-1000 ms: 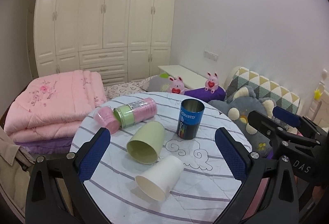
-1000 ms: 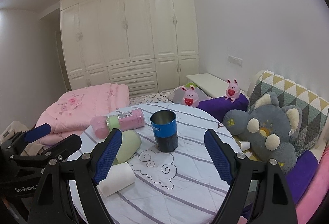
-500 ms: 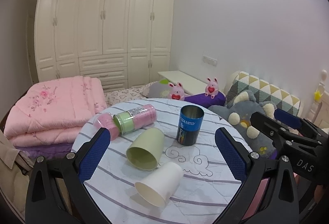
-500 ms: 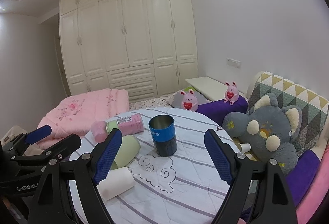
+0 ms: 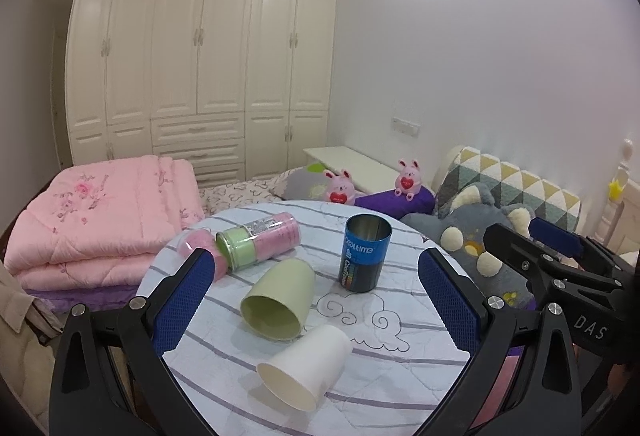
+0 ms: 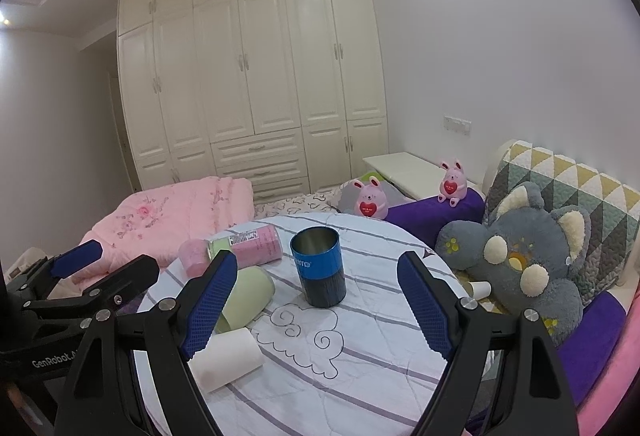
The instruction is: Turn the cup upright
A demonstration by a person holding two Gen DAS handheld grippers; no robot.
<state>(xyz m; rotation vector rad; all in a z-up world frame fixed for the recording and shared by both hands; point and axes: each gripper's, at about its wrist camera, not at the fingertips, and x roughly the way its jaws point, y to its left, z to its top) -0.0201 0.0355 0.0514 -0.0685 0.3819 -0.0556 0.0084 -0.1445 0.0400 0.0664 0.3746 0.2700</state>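
Observation:
A light green cup (image 5: pixel 280 299) lies on its side on the round table (image 5: pixel 400 356), mouth toward me; it also shows in the right wrist view (image 6: pixel 248 299). A white paper cup (image 5: pixel 306 367) lies on its side in front of it, also seen in the right wrist view (image 6: pixel 226 363). A blue metal cup (image 5: pixel 365 252) stands upright behind them, also in the right wrist view (image 6: pixel 319 266). My left gripper (image 5: pixel 316 300) is open and empty, above the table's near side. My right gripper (image 6: pixel 318 310) is open and empty, in front of the blue cup.
A pink and green cylinder pack (image 5: pixel 256 244) and a pink cup (image 5: pixel 200 250) lie at the table's back left. A folded pink quilt (image 5: pixel 100 211) lies at the left. A grey plush toy (image 6: pixel 520 256) and cushions sit at the right. White wardrobes (image 5: pixel 200 55) stand behind.
Both grippers have risen and pulled back a little, so the table and cups sit lower in both views. The cups have not moved. Both grippers stay open.

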